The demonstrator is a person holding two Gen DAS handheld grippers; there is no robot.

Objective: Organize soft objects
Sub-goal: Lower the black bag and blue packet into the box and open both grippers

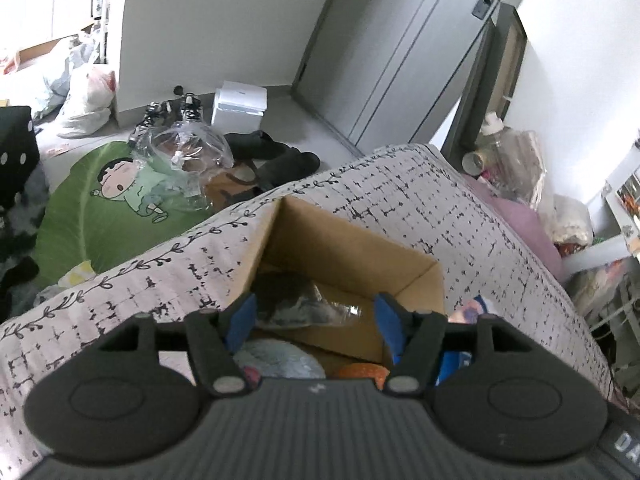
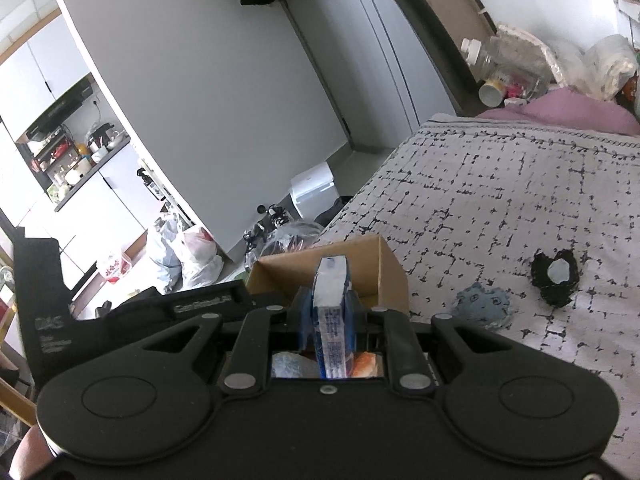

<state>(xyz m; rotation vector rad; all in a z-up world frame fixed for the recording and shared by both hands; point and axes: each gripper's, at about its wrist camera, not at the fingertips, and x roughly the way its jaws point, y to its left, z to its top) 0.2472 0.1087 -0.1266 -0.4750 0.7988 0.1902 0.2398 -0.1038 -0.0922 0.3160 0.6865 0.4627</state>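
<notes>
Two plush toys [image 2: 484, 305] beside box [image 2: 394, 270]

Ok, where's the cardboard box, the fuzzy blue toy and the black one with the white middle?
cardboard box [image 1: 352, 240], left wrist view, on its inner back wall.
fuzzy blue toy [image 2: 484, 304], right wrist view, on the middle of its body.
black toy [image 2: 554, 280], right wrist view, on its black edge below the white patch.

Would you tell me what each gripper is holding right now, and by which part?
The right gripper pinches a flat blue-and-white packet across its lower flat sides. The left gripper holds nothing; it stands open over the cardboard box.
</notes>
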